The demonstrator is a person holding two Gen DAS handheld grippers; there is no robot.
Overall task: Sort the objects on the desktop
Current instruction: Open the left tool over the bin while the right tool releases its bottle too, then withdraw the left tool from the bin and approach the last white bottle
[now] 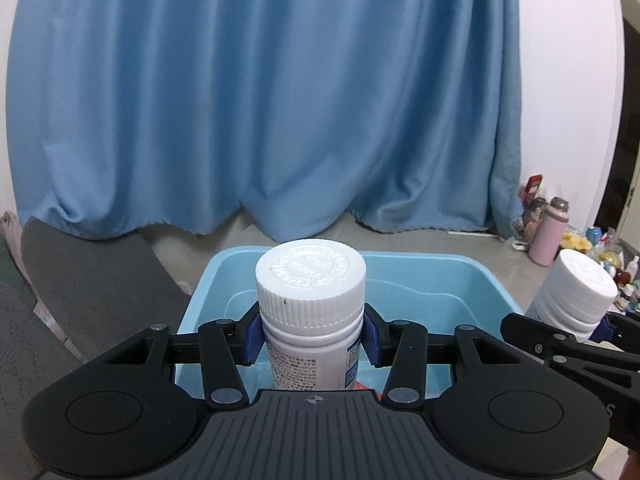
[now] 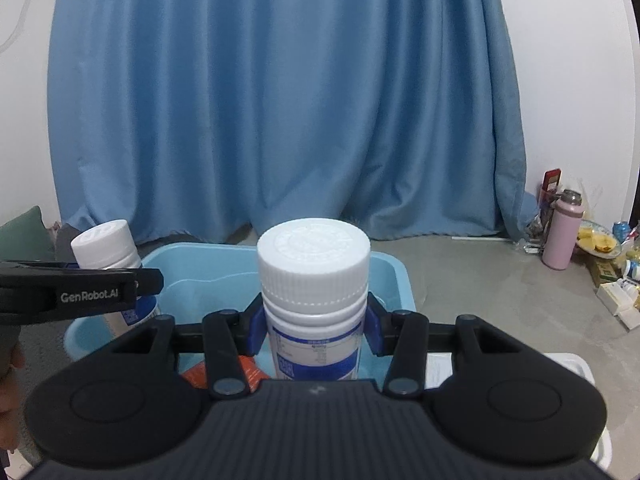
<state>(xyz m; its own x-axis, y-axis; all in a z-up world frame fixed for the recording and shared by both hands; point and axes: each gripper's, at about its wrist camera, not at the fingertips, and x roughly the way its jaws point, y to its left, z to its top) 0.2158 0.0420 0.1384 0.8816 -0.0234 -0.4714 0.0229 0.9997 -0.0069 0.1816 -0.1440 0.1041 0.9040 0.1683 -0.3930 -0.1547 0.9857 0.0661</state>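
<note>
Left gripper (image 1: 311, 334) clamped on a white pill bottle (image 1: 310, 320), blue pads pressed to its sides just below the ribbed cap; bottle upright. Right gripper (image 2: 314, 328) likewise closed on a second white pill bottle (image 2: 314, 304) with a blue label band, also upright. Each bottle sits in front of and above a light blue plastic basin (image 1: 460, 276), which lies on the grey floor directly ahead of both grippers.

Inside the basin, low at the near edge, an orange-red item (image 2: 250, 372) shows partly behind the right gripper's linkage; what it is cannot be told.

The two grippers are side by side: the left wrist view catches the other bottle at its right edge, the right wrist view catches the first at its left.

Surroundings: a blue curtain (image 1: 260, 100) fills the background, its hem pooled on the floor behind the basin. To the right, against the white wall, a pink flask (image 2: 562, 232) and a clutter of small packages and cans. A white tray (image 2: 576, 364) edge shows lower right in the right wrist view. Dark grey matting (image 1: 92, 272) lies left of the basin.
</note>
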